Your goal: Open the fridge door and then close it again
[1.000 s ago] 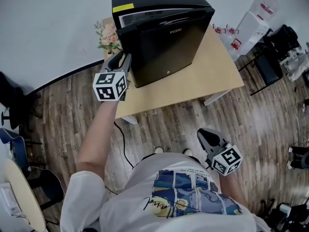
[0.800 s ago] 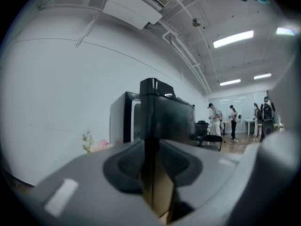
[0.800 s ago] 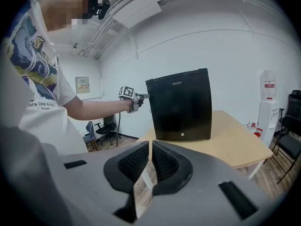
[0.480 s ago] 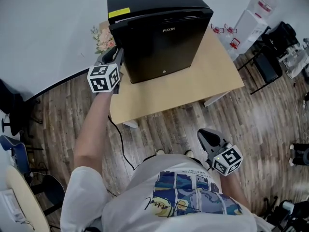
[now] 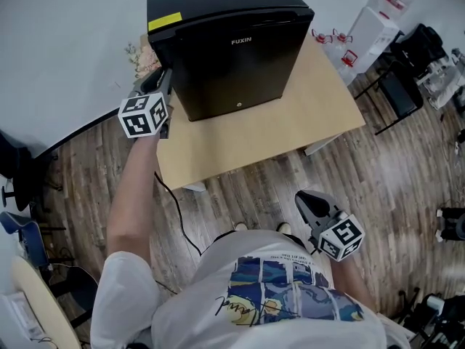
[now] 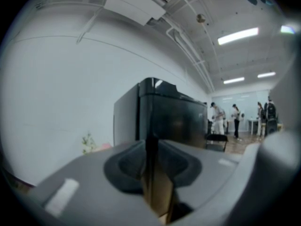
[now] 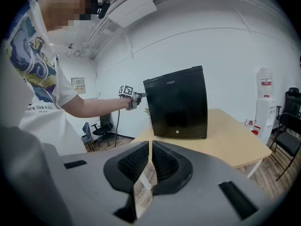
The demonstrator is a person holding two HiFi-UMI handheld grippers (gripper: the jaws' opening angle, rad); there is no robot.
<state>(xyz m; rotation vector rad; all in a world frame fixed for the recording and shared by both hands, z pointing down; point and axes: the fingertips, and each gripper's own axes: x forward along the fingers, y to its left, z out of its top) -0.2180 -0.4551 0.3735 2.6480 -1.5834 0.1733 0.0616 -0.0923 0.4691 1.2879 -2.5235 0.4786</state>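
Two claws show, one in each of the person's hands. The black fridge stands on the back left part of the worktop, its door shut and facing the near edge. The left claw is held out level at the fridge's front left corner, by the upper edge of the door, over the worktop's left edge; whether it touches the door cannot be told. Its jaws have just been closing and now stand a narrow gap apart, with nothing between them. The right claw hangs low by the person's waist, well short of the worktop's near edge, jaws drawn together and empty. A small bunch of flowers sits at the back left corner, just beside the fridge.
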